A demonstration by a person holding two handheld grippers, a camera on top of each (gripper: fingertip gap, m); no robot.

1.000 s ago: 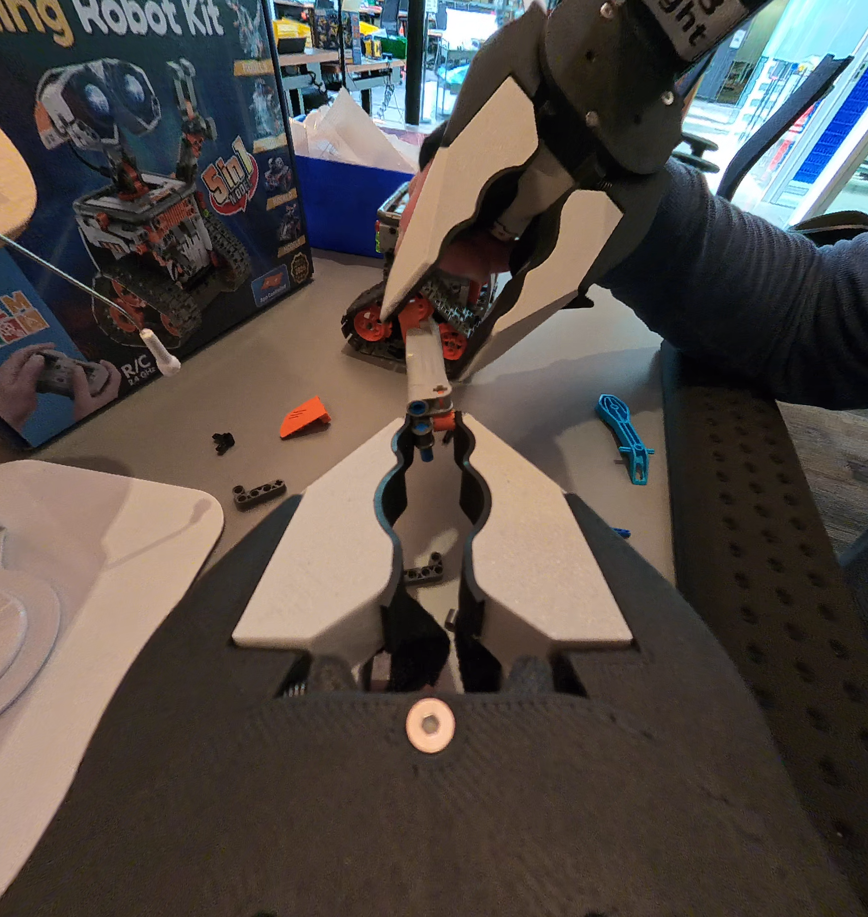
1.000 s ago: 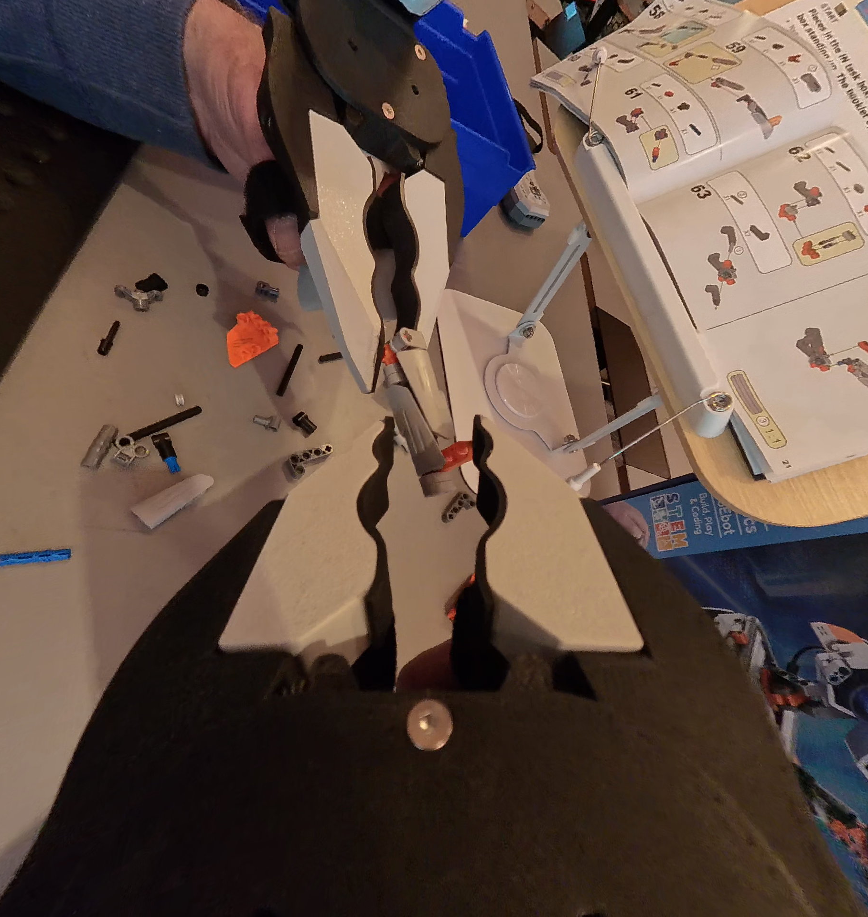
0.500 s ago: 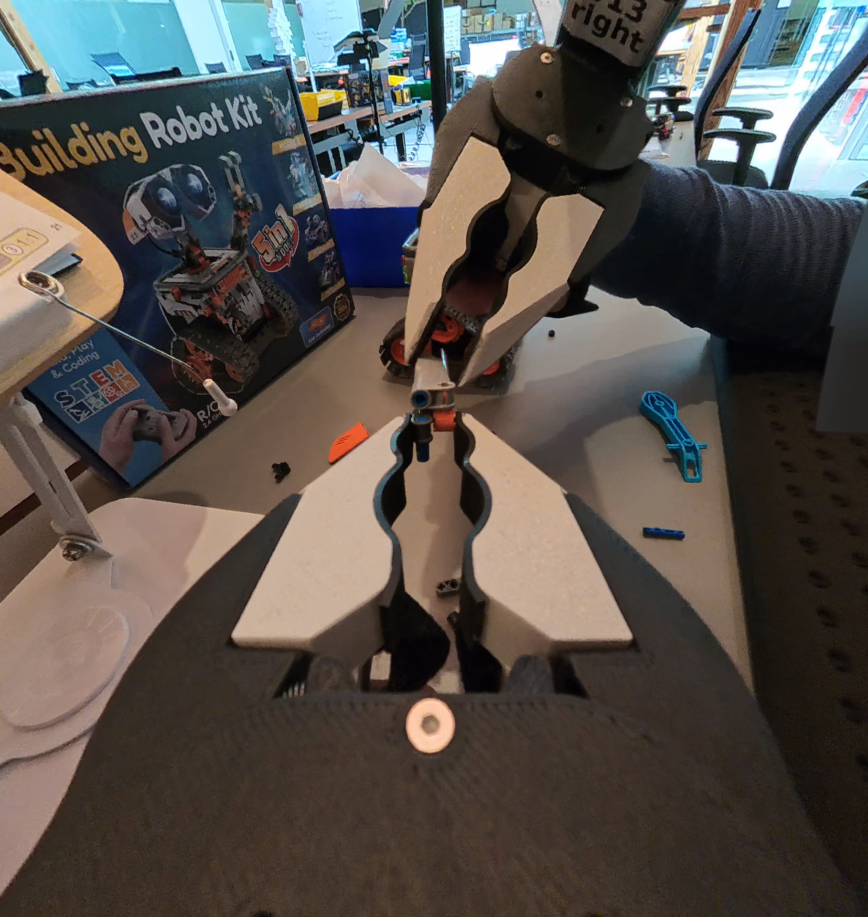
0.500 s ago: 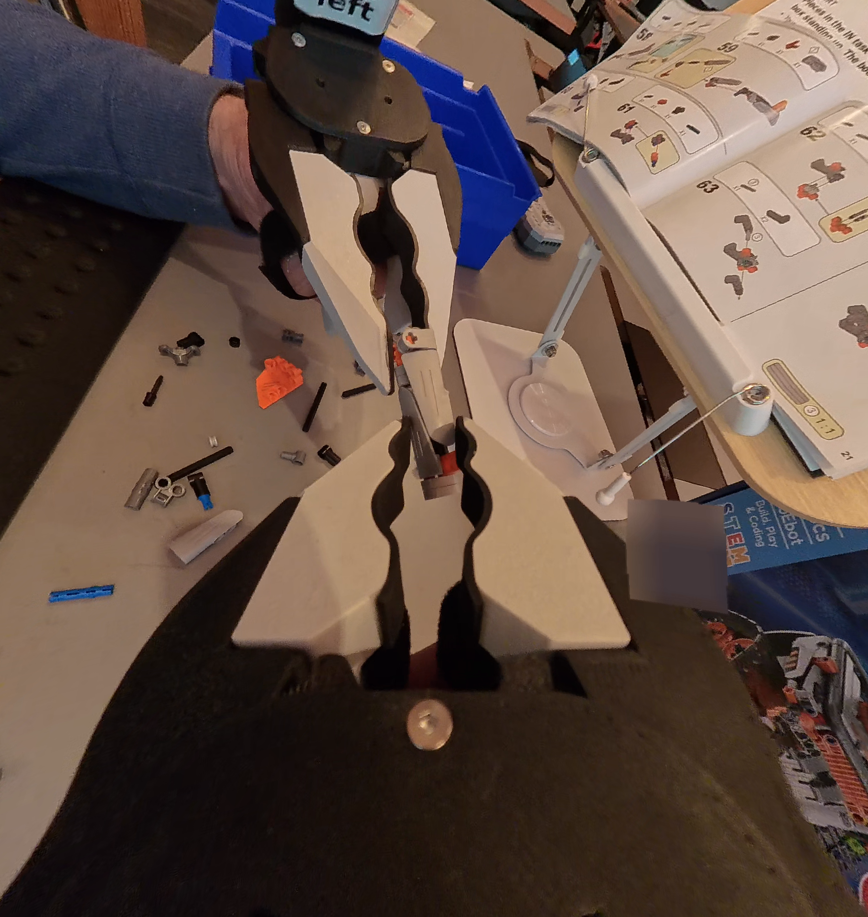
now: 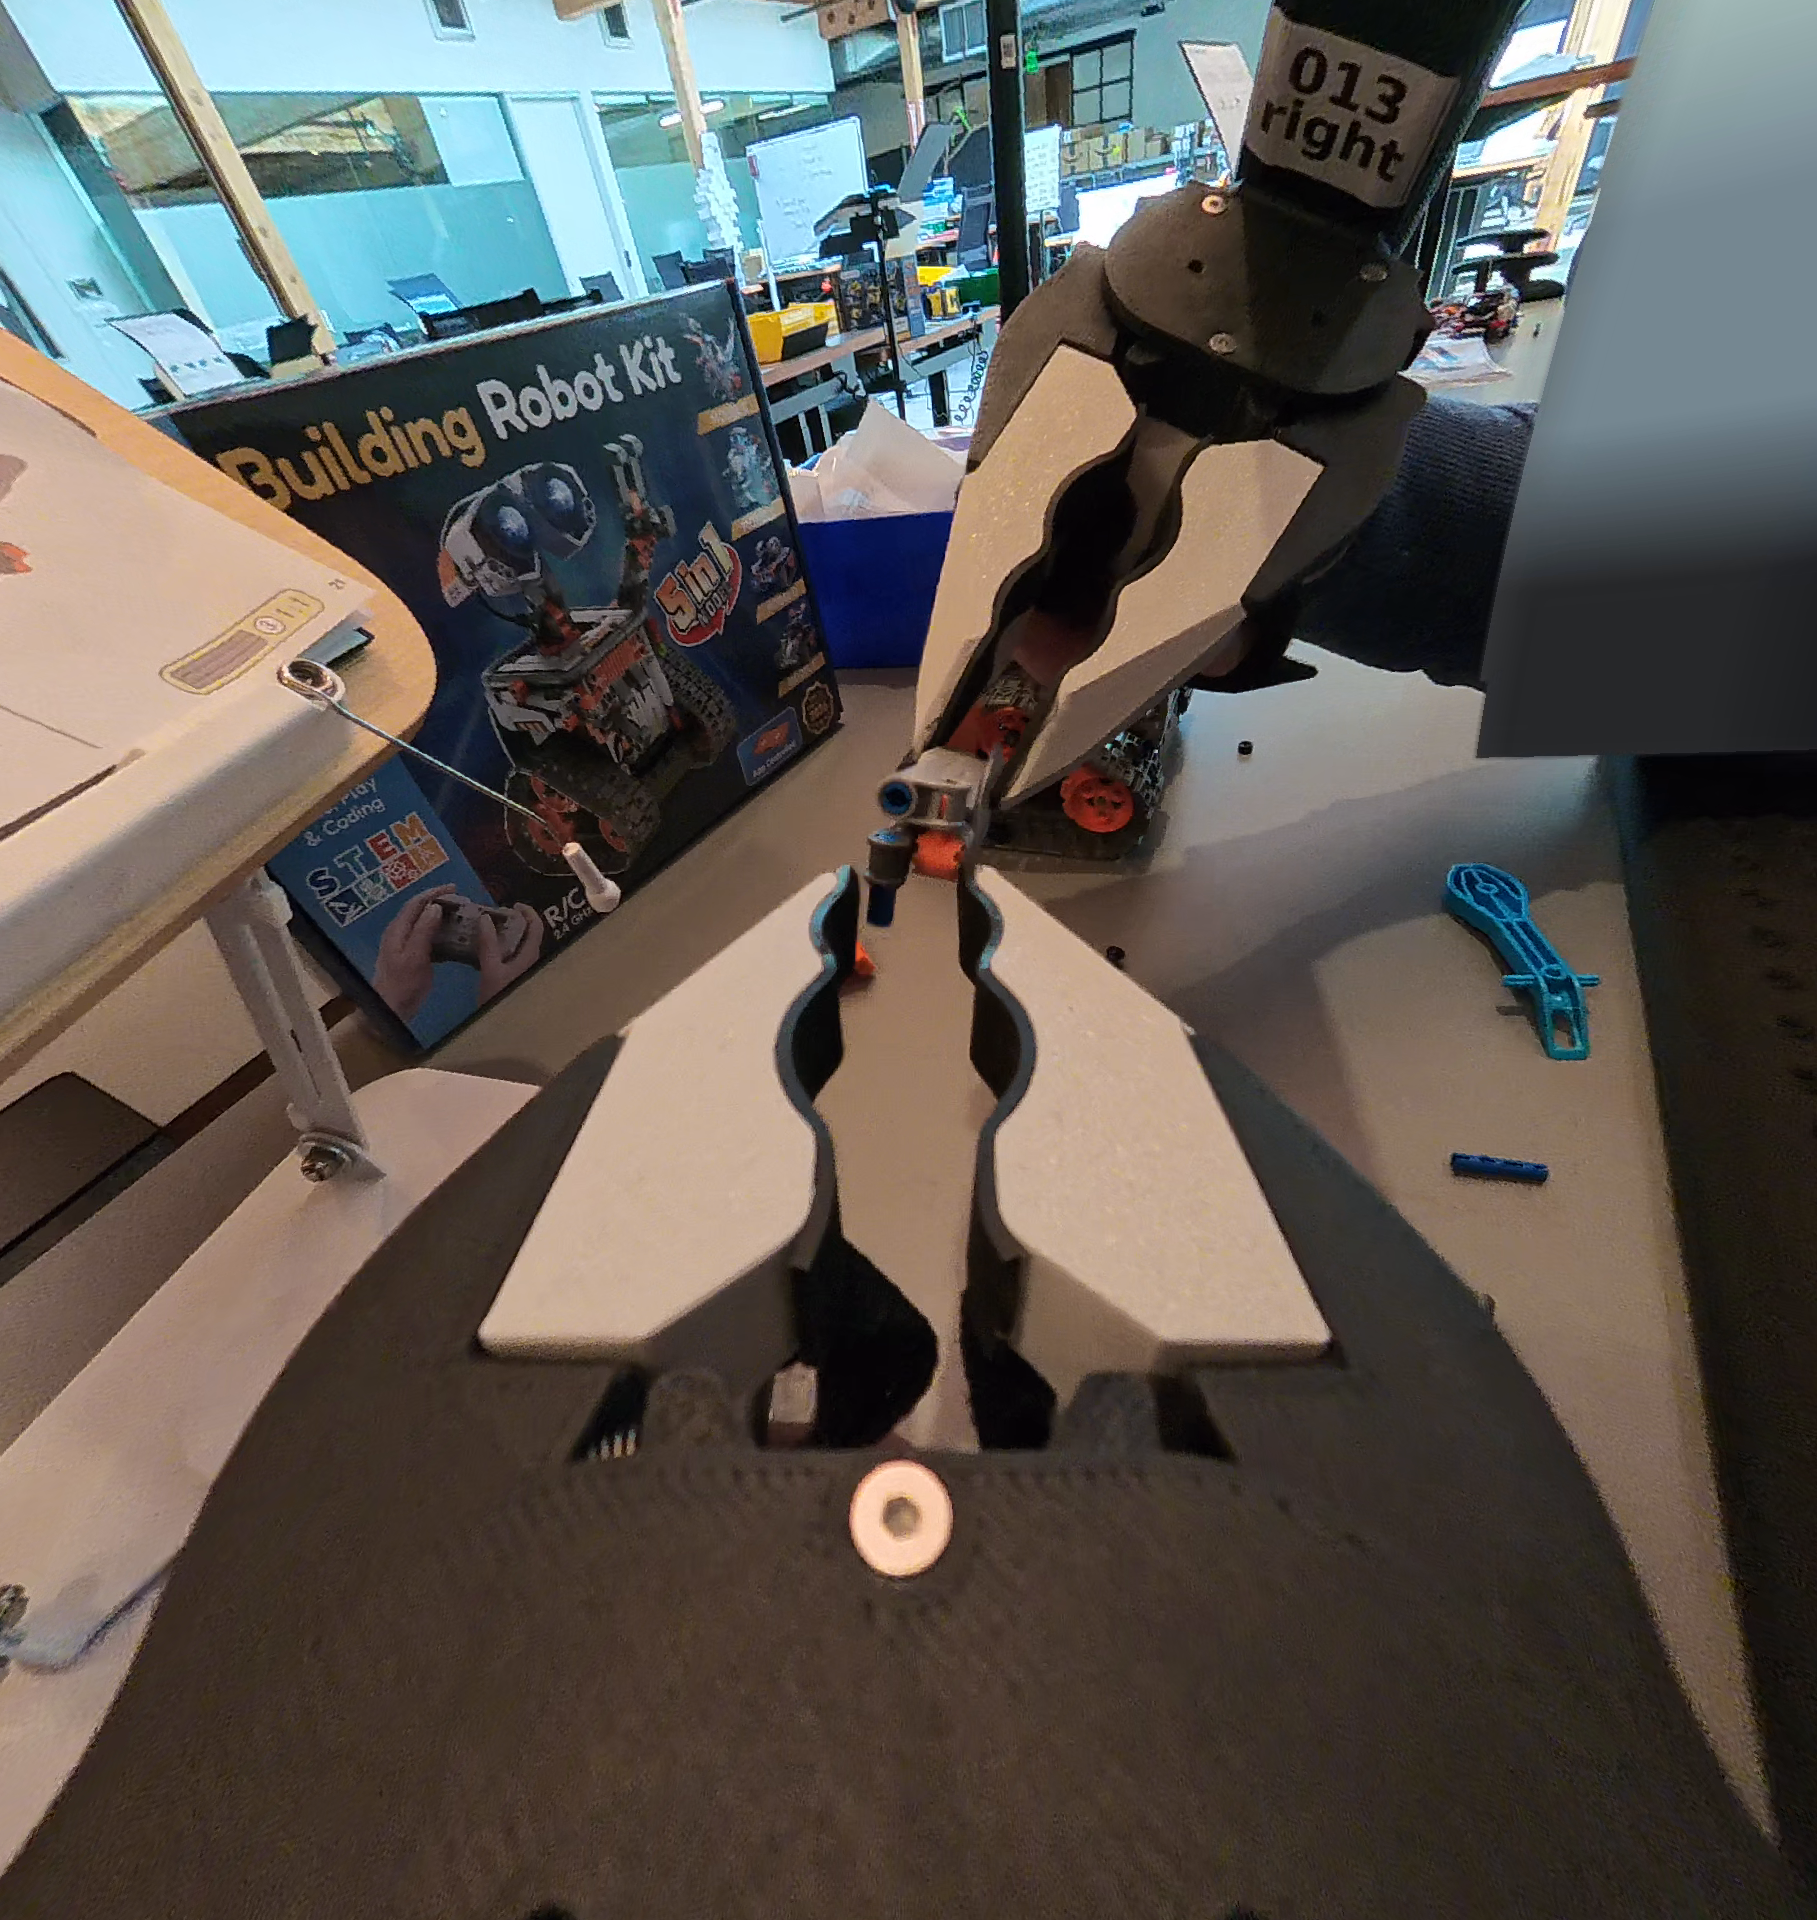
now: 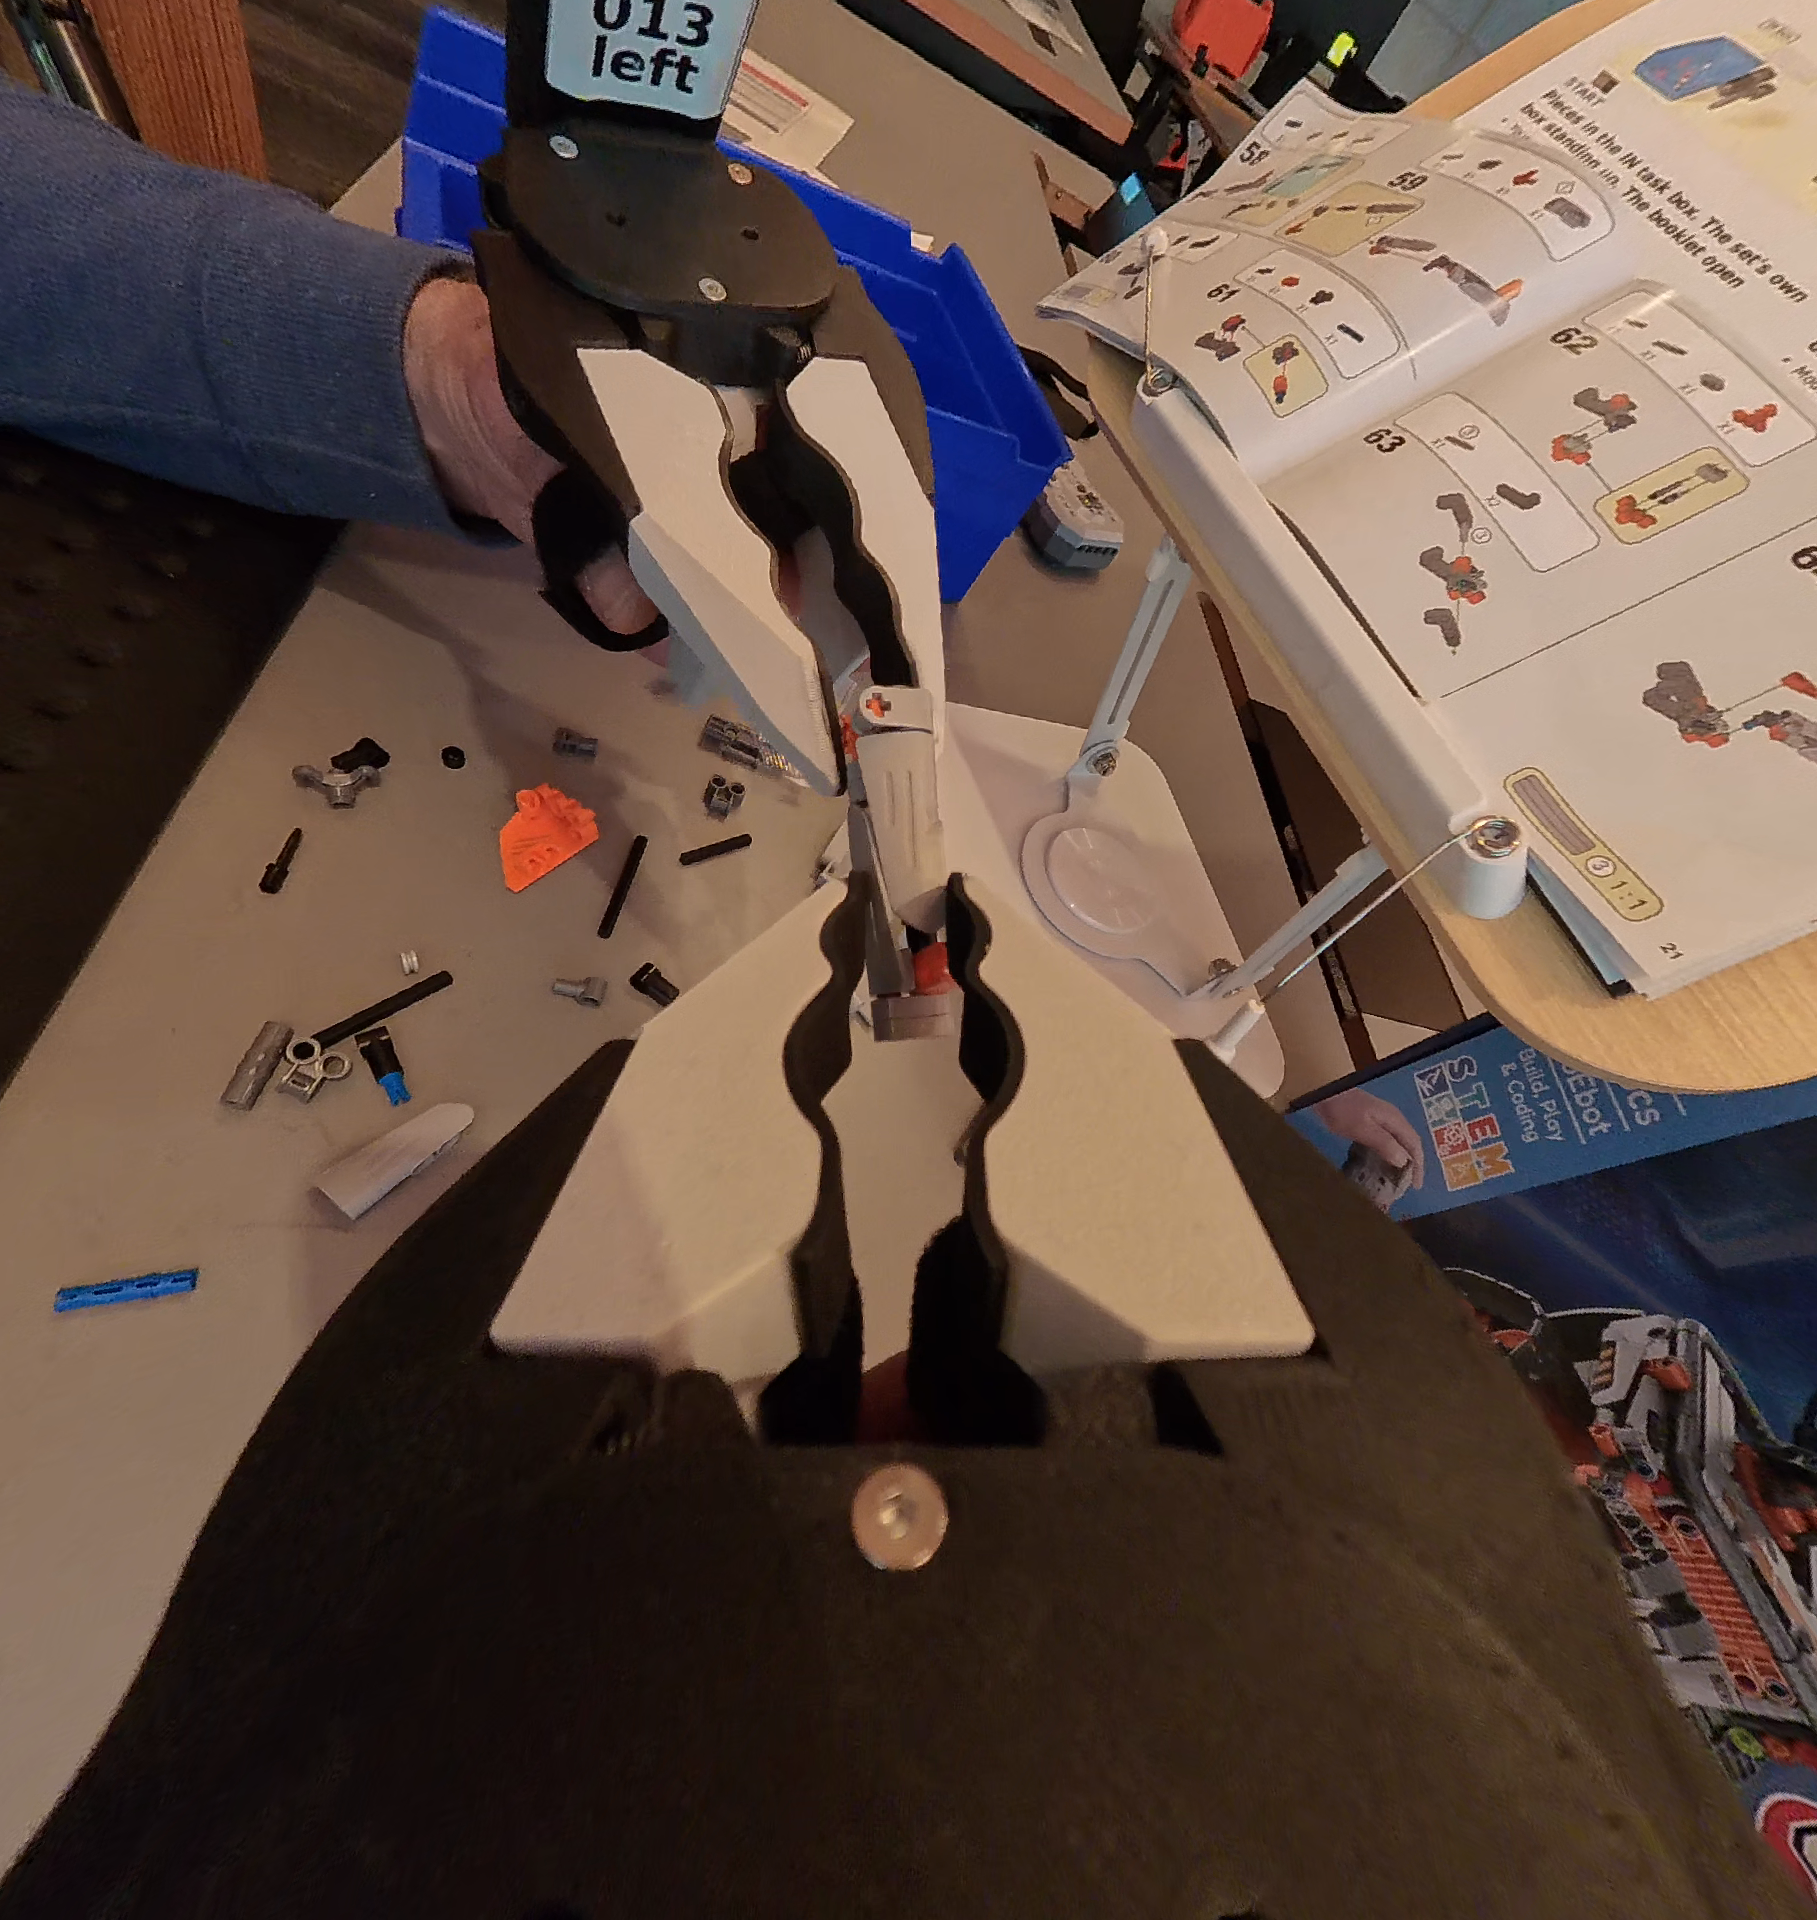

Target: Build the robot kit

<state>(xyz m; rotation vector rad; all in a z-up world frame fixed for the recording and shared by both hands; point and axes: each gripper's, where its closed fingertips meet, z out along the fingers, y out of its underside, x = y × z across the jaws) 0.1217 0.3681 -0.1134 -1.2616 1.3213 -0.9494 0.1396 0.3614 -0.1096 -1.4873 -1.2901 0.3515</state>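
A small grey, orange and blue brick-built assembly [image 6: 899, 831] is gripped at opposite ends, above the grey counter [image 6: 156, 1455], by the narrowed jaws of the left gripper [image 5: 909, 883] and the right gripper [image 6: 904, 914]. Loose black, grey and orange building pieces [image 6: 545, 836] are scattered on the counter left of the assembly, and a white stand bearing an open instruction booklet [image 6: 1610, 468] is seen to its right.

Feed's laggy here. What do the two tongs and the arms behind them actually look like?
Both match: the left tongs and right tongs have a textured black body, two flat white wedge fingers with wavy black inner edges, and a silver bolt at the centre. Each black handle carries a printed label, white on the right one, pale blue on the left. No cables show. Both arms wear blue knit sleeves.
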